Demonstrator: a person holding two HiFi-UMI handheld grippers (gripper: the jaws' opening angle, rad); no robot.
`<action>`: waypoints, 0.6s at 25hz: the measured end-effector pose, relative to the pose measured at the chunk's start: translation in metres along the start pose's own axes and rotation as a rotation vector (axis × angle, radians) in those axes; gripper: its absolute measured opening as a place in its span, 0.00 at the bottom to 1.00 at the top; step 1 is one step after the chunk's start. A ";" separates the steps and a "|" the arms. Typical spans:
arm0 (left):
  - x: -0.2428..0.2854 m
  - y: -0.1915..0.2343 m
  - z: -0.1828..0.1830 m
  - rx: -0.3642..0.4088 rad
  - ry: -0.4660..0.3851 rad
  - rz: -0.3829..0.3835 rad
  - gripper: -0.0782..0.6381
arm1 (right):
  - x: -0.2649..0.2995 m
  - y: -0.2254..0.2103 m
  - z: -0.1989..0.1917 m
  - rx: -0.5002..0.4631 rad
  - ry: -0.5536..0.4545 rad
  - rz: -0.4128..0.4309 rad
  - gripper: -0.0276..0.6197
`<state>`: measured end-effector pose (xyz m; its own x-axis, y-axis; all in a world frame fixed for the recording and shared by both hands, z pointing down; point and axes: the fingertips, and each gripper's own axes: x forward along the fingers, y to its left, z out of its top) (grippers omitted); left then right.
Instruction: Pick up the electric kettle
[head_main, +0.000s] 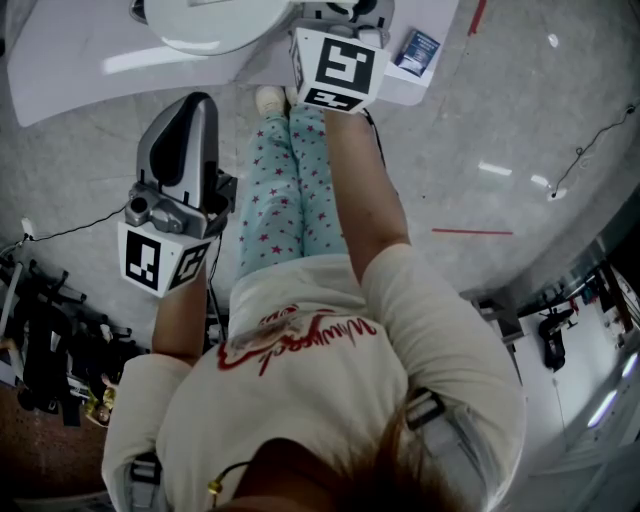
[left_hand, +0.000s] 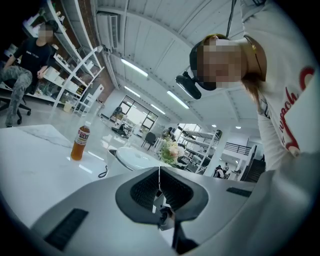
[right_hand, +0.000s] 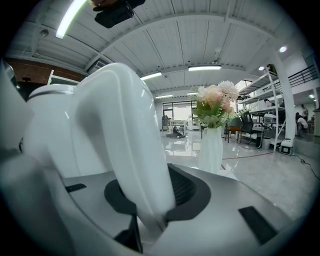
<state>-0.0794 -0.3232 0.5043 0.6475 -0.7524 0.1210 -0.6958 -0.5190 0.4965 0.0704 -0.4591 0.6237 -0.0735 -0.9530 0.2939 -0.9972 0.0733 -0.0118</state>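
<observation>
The white electric kettle (head_main: 205, 20) stands on the white table (head_main: 60, 60) at the top of the head view. Up close in the right gripper view its body (right_hand: 55, 130) fills the left side, and its thick curved handle (right_hand: 125, 140) runs down between the jaws. My right gripper (right_hand: 150, 202) is shut on that handle; in the head view it (head_main: 332, 15) reaches over the table edge beside the kettle. My left gripper (head_main: 190, 115) hangs off the table, near the person's leg, shut and empty. Its own view shows the pads (left_hand: 159, 182) meeting and the kettle's lid (left_hand: 135, 157) farther off.
A white vase of pink flowers (right_hand: 212, 145) stands just right of the kettle. A bottle of brown drink (left_hand: 80, 142) stands further along the table. A small blue packet (head_main: 417, 52) lies at the table corner. Dark equipment and cables (head_main: 50, 340) crowd the floor at left.
</observation>
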 end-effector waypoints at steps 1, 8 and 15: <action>0.001 0.000 0.000 0.001 0.000 0.001 0.13 | 0.001 0.000 0.000 -0.002 0.001 0.005 0.20; 0.001 -0.003 0.002 0.006 -0.002 0.010 0.13 | -0.006 -0.001 0.013 0.010 -0.020 0.027 0.20; -0.002 -0.009 0.003 0.015 -0.005 0.010 0.13 | -0.016 0.004 0.019 0.027 -0.023 0.055 0.20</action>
<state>-0.0754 -0.3187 0.4970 0.6388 -0.7597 0.1219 -0.7070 -0.5170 0.4826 0.0674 -0.4491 0.6009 -0.1285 -0.9541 0.2705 -0.9915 0.1185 -0.0529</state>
